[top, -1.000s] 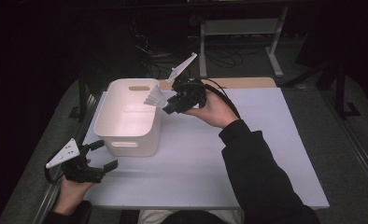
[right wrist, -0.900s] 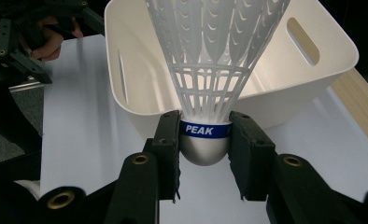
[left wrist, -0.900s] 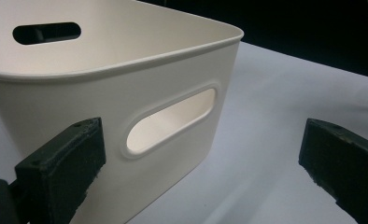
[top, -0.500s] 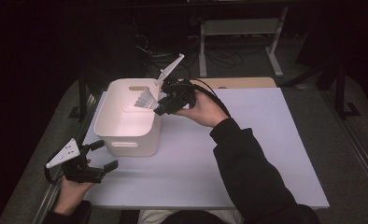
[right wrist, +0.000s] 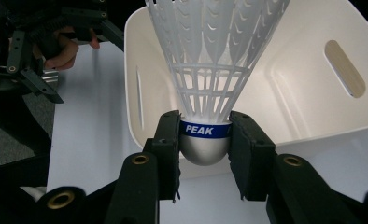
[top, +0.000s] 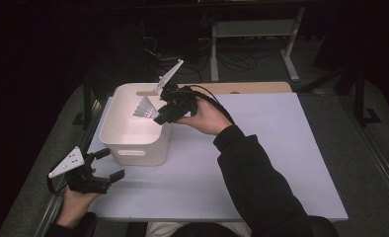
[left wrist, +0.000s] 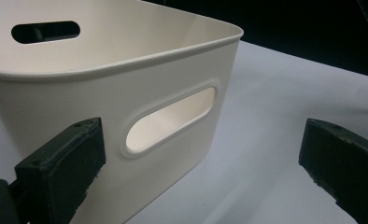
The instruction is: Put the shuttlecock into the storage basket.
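A white plastic shuttlecock [right wrist: 215, 70] with a blue "PEAK" band is pinched at its rounded base by my right gripper [right wrist: 204, 135], which is shut on it. In the high view the right gripper [top: 158, 116] holds the shuttlecock [top: 144, 108] over the open white bin [top: 133, 148], just inside its right rim. The bin's inside [right wrist: 285, 84] looks bare. My left gripper [top: 106, 165] rests open on the table at the bin's front left. Its jaws frame the bin's front wall and handle slot [left wrist: 170, 119] without touching it.
The bin stands on a white table mat [top: 261, 148] with wide free room to its right. A wooden strip [top: 252, 87] lies along the far edge. A metal stand [top: 252, 29] and cables sit on the dark floor beyond.
My right gripper has carried the shuttlecock leftward from beside the bin's right rim to above its interior. The left gripper has stayed put.
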A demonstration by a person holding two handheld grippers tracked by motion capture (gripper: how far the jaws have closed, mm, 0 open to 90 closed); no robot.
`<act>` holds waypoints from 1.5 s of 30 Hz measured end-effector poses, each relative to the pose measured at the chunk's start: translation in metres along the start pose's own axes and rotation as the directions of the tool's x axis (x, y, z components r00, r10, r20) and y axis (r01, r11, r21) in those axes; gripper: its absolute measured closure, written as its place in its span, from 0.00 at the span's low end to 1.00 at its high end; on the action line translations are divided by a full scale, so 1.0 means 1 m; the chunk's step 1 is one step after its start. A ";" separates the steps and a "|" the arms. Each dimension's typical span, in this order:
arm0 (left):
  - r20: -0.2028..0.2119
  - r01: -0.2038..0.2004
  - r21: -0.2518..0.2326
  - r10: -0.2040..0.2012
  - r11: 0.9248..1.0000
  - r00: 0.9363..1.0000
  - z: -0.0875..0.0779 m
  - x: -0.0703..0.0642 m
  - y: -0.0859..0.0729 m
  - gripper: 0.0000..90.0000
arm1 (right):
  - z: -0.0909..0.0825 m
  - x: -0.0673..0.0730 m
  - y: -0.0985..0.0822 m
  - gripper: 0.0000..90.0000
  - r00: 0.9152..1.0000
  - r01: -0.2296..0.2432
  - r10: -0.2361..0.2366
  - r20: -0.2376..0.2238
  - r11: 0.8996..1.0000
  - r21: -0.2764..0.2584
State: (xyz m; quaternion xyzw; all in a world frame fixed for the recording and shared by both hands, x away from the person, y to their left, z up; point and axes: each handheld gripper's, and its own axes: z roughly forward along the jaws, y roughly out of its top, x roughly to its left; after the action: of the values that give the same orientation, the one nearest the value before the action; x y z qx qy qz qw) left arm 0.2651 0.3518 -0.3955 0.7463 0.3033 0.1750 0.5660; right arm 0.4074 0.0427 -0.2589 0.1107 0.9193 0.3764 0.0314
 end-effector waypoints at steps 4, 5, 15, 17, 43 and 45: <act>0.004 0.005 -0.003 -0.005 1.000 1.000 0.000 0.000 0.000 0.00 | 0.008 0.001 0.002 0.71 1.000 0.005 -0.005 -0.013 1.000 0.003; 0.004 0.005 -0.004 -0.005 1.000 1.000 0.000 0.000 0.000 0.00 | 0.009 0.001 0.003 0.71 1.000 0.007 -0.006 -0.015 1.000 0.003; 0.006 0.004 -0.005 -0.004 1.000 1.000 -0.001 0.000 0.000 0.00 | 0.024 0.001 0.004 0.71 0.999 0.013 -0.012 -0.037 1.000 0.013; 0.007 0.005 -0.005 -0.005 1.000 1.000 -0.001 0.000 0.000 0.00 | 0.027 0.000 0.004 0.71 0.999 0.013 -0.012 -0.041 1.000 0.015; 0.011 0.005 -0.003 -0.005 1.000 1.000 -0.001 0.000 0.000 0.00 | 0.060 0.000 0.001 0.71 0.996 0.017 -0.012 -0.087 0.998 0.057; 0.011 0.004 -0.002 -0.004 1.000 1.000 -0.001 0.000 0.000 0.00 | 0.062 0.000 0.000 0.71 0.996 0.015 -0.010 -0.088 0.998 0.064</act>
State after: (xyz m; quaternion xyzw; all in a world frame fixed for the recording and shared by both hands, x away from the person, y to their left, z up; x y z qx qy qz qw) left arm 0.2645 0.3522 -0.3957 0.7460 0.3016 0.1703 0.5688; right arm 0.4162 0.0852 -0.3026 0.0893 0.9321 0.3508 -0.0101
